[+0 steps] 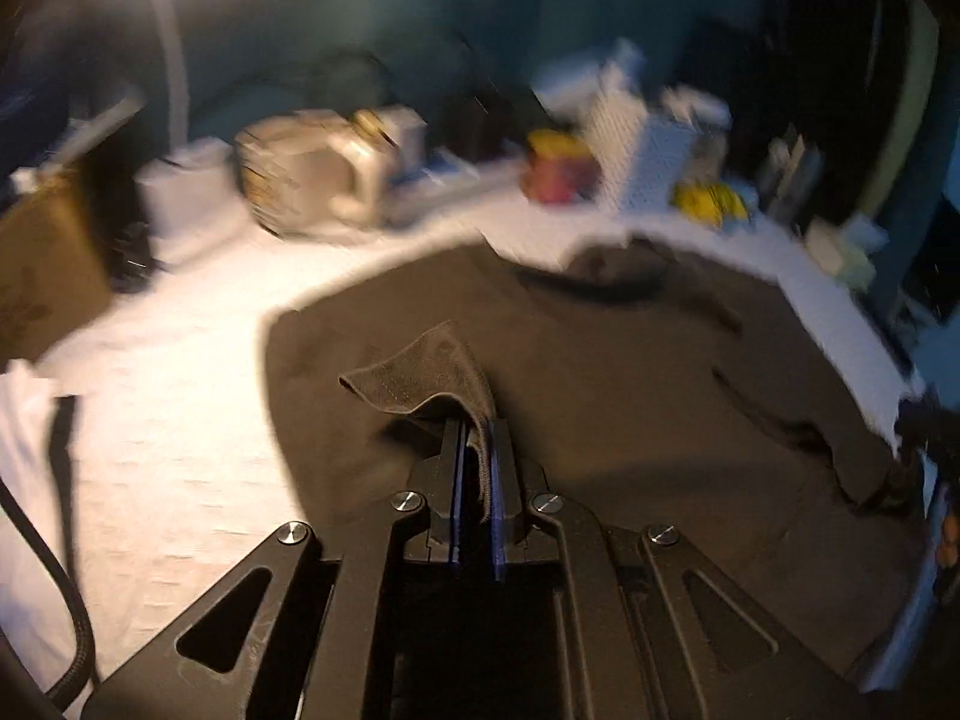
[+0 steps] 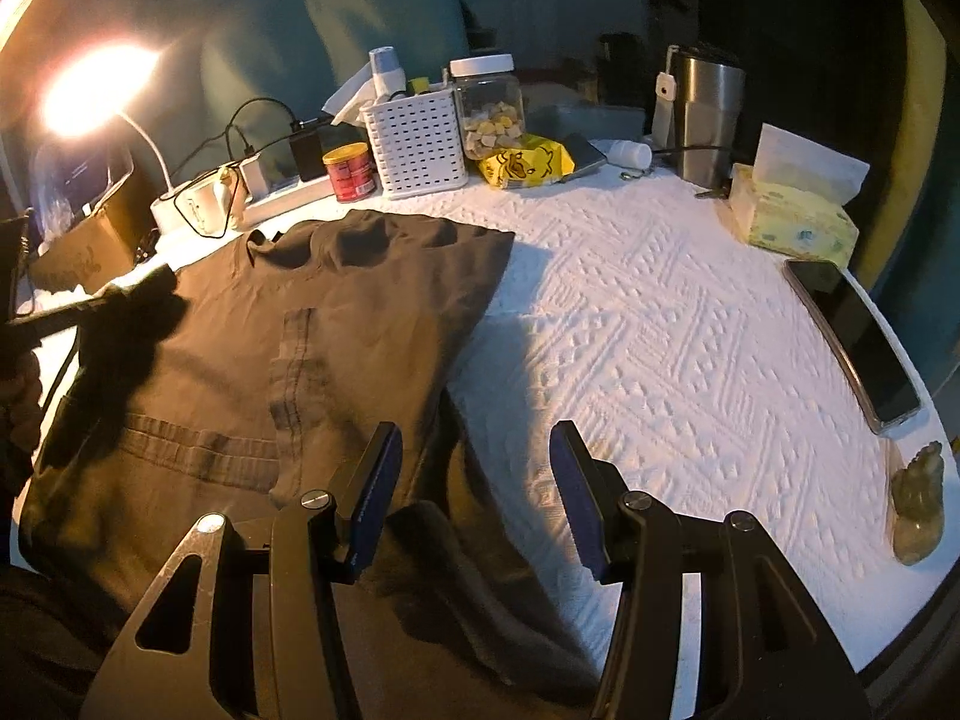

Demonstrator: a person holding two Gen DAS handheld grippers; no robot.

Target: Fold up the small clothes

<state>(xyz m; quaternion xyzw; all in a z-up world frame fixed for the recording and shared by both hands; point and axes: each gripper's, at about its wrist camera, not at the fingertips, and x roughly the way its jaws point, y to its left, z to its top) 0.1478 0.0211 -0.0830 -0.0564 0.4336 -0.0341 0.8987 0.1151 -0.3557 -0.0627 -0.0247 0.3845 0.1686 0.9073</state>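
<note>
A small dark brown T-shirt (image 1: 630,372) lies spread on the white quilted cloth (image 1: 180,420). My left gripper (image 1: 477,426) is shut on a hemmed edge of the shirt, which is lifted and folds over the fingertips. The left wrist view is blurred by motion. In the right wrist view the same T-shirt (image 2: 288,324) lies at the left with one side folded in. My right gripper (image 2: 474,444) stands open above the shirt's right edge, with nothing pressed between its pads. The left gripper shows there as a dark blur (image 2: 138,306) over the shirt's left side.
Along the back stand a white basket (image 2: 417,144), a jar (image 2: 486,108), a red can (image 2: 349,171), a yellow packet (image 2: 525,165) and a steel tumbler (image 2: 705,114). A tissue box (image 2: 792,216), a phone (image 2: 855,342) and a small figurine (image 2: 918,510) lie at the right. A lamp (image 2: 90,90) glows at left.
</note>
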